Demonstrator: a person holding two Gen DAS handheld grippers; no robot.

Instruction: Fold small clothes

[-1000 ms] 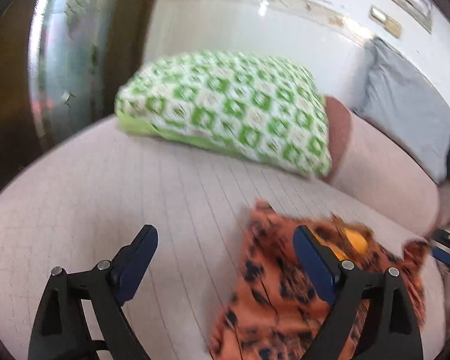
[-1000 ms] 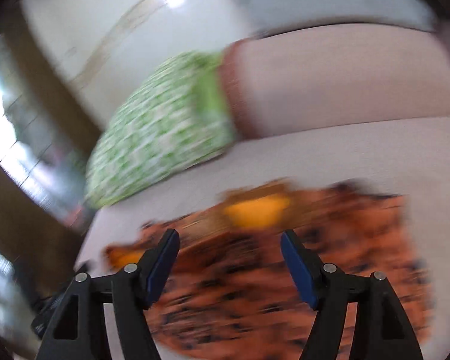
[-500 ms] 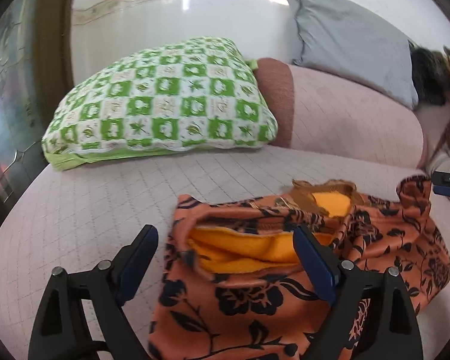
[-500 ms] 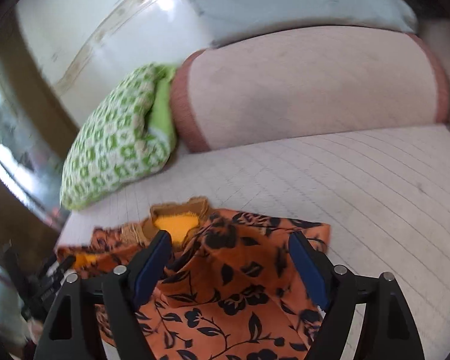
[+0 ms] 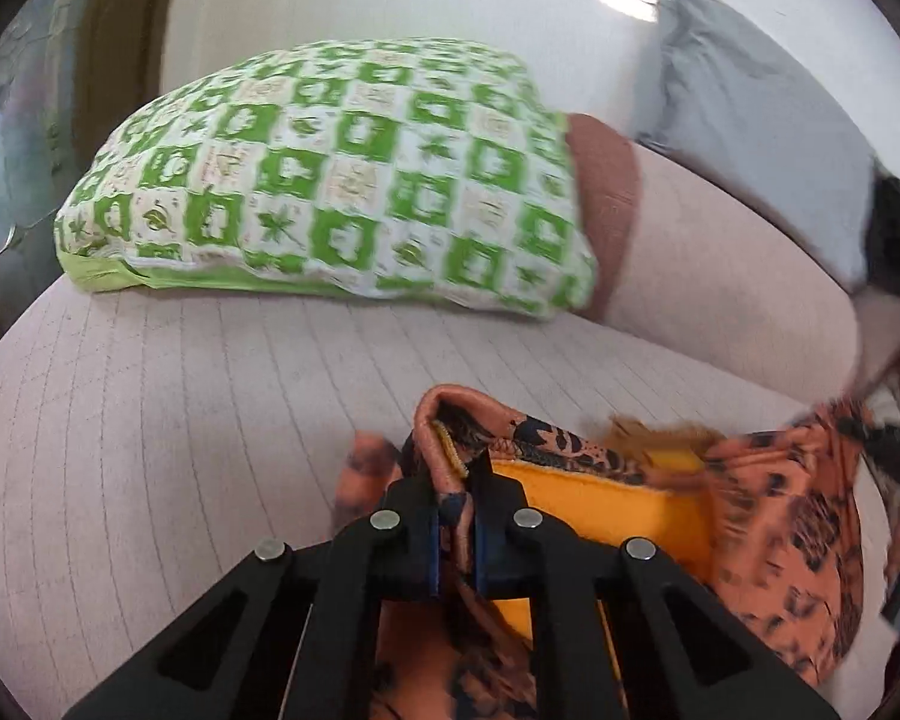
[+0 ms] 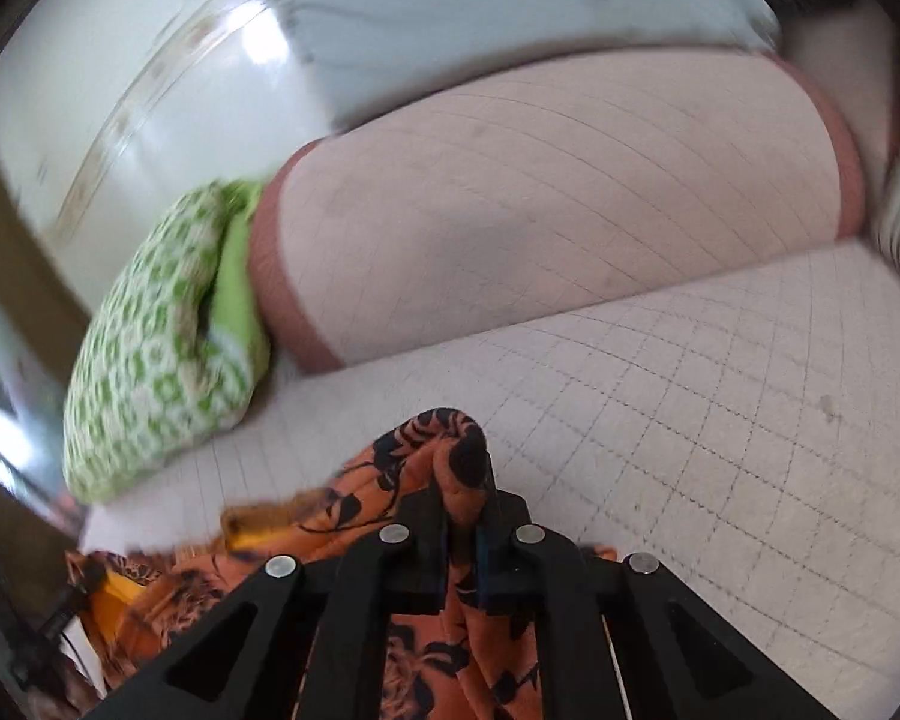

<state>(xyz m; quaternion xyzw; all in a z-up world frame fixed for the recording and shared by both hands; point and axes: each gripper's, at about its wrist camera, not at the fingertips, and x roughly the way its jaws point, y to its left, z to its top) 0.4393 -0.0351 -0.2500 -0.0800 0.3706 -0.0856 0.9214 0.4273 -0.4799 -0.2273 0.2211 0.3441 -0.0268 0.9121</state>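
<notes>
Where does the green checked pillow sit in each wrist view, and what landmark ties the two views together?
Left wrist: green checked pillow fills the upper centre-left, lying on the bed.
Right wrist: it sits at the left edge, seen end-on.
Shared landmark: the pink bolster directly right of it.

We count one orange floral garment [image 5: 780,516]. We count two grippers: left gripper [image 5: 456,531], right gripper [image 6: 463,531]. We count three cushions: one green-and-white checked pillow [image 5: 330,180], one grey pillow [image 5: 756,138], one pink bolster [image 6: 570,204]. One pink quilted bed [image 5: 180,396] sits under it all.
</notes>
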